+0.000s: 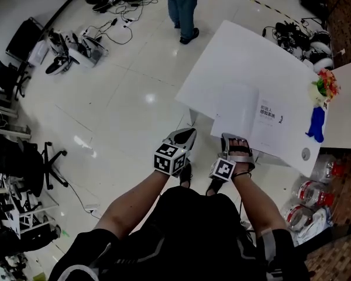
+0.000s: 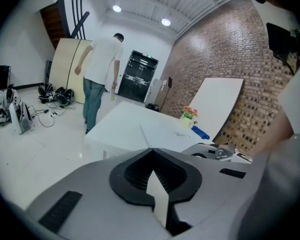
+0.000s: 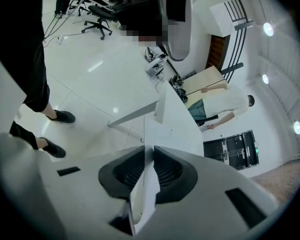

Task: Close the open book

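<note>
The open book [image 1: 262,119] lies flat on the white table [image 1: 234,57], near its front edge, with white pages and a little dark print on the right page. My right gripper [image 1: 234,138] is at the book's near edge. In the right gripper view its jaws [image 3: 149,151] are closed to a narrow slit on a thin white page [image 3: 145,189] that runs between them. My left gripper [image 1: 187,134] hangs just off the table's front left corner, beside the book and apart from it. Its jaws [image 2: 151,150] meet at the tip and hold nothing.
A blue vase of flowers [image 1: 319,119] stands at the table's right end, next to a second white table [image 1: 348,98]. A person [image 1: 181,7] stands beyond the table. Plastic bottles [image 1: 316,192] sit on the floor at the right, with cables and gear [image 1: 76,45] at the far left.
</note>
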Demonstrator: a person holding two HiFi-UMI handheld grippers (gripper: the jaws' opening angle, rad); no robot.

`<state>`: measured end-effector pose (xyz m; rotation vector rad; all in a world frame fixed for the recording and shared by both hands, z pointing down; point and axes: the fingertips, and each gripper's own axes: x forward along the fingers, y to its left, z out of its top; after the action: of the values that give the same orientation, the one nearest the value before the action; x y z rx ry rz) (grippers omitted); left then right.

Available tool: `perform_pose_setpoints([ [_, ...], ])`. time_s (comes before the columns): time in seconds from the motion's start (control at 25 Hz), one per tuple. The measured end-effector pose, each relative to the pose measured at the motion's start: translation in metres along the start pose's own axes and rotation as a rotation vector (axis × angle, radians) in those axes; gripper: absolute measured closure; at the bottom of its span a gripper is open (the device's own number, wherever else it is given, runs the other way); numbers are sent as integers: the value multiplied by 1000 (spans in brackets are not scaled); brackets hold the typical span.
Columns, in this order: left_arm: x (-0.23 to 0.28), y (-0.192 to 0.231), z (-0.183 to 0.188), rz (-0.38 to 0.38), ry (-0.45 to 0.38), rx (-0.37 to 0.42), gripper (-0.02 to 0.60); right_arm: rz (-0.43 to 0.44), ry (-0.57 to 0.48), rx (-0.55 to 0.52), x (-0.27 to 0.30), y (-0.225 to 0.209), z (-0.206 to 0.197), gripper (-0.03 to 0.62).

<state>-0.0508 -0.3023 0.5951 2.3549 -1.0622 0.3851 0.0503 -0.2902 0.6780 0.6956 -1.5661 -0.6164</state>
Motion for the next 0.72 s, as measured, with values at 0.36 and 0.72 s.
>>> perform_pose_setpoints([
  [0.36, -1, -7, 25, -66, -32, -4, 586, -147, -151, 576, -56, -60, -1, 588],
  [0.72, 52, -87, 63, -221, -49, 75, 586, -228, -246, 1290, -97, -90, -99, 588],
])
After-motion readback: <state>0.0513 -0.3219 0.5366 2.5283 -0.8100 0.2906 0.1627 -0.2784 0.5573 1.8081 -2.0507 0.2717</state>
